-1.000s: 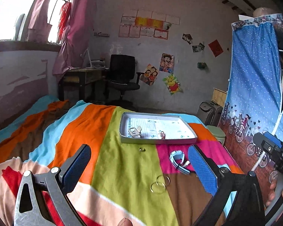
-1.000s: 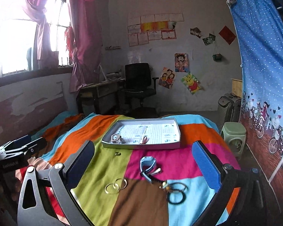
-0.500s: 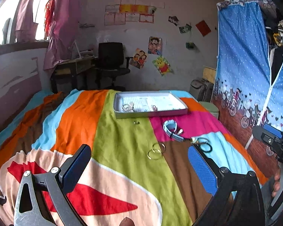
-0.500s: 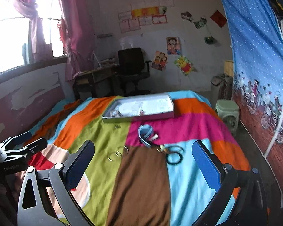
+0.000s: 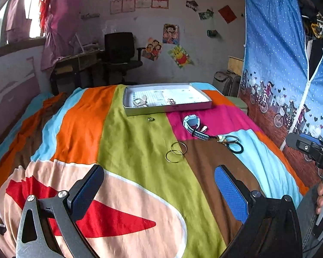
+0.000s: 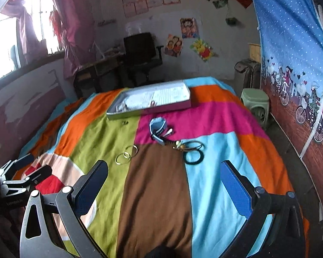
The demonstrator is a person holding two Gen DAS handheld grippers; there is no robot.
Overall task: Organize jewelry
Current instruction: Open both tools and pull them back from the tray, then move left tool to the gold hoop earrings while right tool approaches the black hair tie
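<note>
1. A striped bedspread (image 5: 140,150) in orange, green, pink, brown and blue covers the bed and carries all the jewelry.
2. A shallow white tray (image 5: 168,107) sits at the far end, holding a pale clip-like piece (image 5: 140,102) and a small dark item (image 5: 171,101), too small to identify.
3. A light-blue watch (image 5: 190,123) lies on the pink stripe, just in front of the tray, its strap curled.
4. A black hair band (image 6: 193,157) rests on the blue stripe, touching a beaded charm (image 6: 178,144).
5. Two gold bangles (image 5: 176,152) overlap at the green-brown seam.
6. A tiny ring (image 5: 150,119) lies just before the tray; detail is lost.
7. The left gripper (image 5: 159,185) hovers over the near end, jaws wide and empty.
8. The right gripper (image 6: 164,178) hovers likewise, spread wide, gripping nothing; its frame is cut off at the lower edge.
</note>
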